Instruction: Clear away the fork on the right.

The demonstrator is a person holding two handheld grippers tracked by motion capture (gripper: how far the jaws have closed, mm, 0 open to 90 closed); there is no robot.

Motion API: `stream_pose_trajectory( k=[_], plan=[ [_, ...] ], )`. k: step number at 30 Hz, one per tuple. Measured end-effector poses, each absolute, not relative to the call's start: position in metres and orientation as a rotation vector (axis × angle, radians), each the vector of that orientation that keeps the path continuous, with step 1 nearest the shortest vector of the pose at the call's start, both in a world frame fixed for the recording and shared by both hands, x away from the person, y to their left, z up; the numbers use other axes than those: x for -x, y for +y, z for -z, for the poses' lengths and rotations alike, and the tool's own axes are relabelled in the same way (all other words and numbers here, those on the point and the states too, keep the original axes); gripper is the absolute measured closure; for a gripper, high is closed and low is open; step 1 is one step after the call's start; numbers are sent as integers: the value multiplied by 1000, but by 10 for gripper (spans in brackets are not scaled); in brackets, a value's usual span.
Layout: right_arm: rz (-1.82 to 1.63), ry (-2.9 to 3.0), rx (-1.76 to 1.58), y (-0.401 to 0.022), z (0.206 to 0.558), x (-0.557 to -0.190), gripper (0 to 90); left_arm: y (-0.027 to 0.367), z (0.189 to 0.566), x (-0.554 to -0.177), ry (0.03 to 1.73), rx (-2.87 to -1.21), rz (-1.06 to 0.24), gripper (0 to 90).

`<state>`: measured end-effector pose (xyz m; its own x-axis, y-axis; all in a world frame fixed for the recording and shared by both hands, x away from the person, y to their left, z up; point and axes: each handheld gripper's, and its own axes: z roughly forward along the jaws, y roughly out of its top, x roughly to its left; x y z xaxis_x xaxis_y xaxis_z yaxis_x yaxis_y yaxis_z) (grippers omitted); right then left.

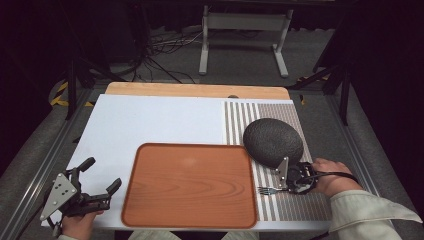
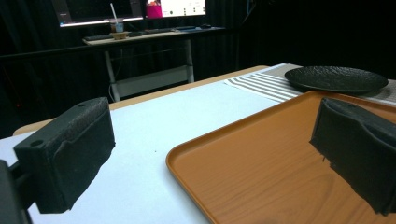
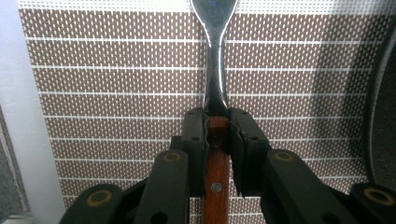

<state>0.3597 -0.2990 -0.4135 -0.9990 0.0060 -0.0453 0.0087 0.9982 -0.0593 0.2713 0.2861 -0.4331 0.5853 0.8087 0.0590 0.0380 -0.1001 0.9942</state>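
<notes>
A fork with a wooden handle and steel neck lies over the striped placemat, tines toward the tray. My right gripper is shut on the fork's handle, jaws pressed to either side of the wood. A black round plate rests on the placemat just beyond that gripper. An orange wood-grain tray lies mid-table. My left gripper hovers open at the tray's left edge, its pads spread wide with nothing between them.
A white sheet covers most of the wooden table. The tray's raised rim sits close to the left gripper. Beyond the table stand a white-legged desk and floor cables.
</notes>
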Motion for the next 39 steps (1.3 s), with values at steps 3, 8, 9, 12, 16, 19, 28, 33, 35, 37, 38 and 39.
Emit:
stream_pose_trajectory(
  k=[3,8,9,12,16,19,28,33,35,37,38,39],
  plan=[
    [103,3095,8,-298,414,-359,776,286,433,-271,739,-1550,-759,2],
    [104,3086,7,-299,413,-358,777,287,434,-272,745,-1552,-750,3],
    [97,3088,-1,-300,413,-358,778,287,434,-272,746,-1553,-750,3],
    [96,3081,-10,-301,408,-357,778,287,434,-272,746,-1551,-749,3],
    [51,3062,-46,-301,397,-355,778,286,434,-273,743,-1555,-747,3],
    [22,3052,-67,-301,389,-354,777,286,434,-272,746,-1554,-751,3],
    [-60,2994,-101,-296,365,-349,777,286,434,-272,748,-1556,-754,3],
    [-107,2968,-106,-292,354,-348,777,286,434,-272,749,-1556,-759,3],
    [-126,2954,-106,-290,347,-347,776,286,434,-272,751,-1558,-764,4],
    [-146,2936,-114,-287,341,-345,777,286,434,-272,751,-1558,-765,3],
    [-162,2923,-112,-285,337,-344,777,286,434,-272,751,-1555,-765,4],
    [-181,2913,-113,-283,334,-344,777,286,434,-272,752,-1555,-766,3]
  ],
)
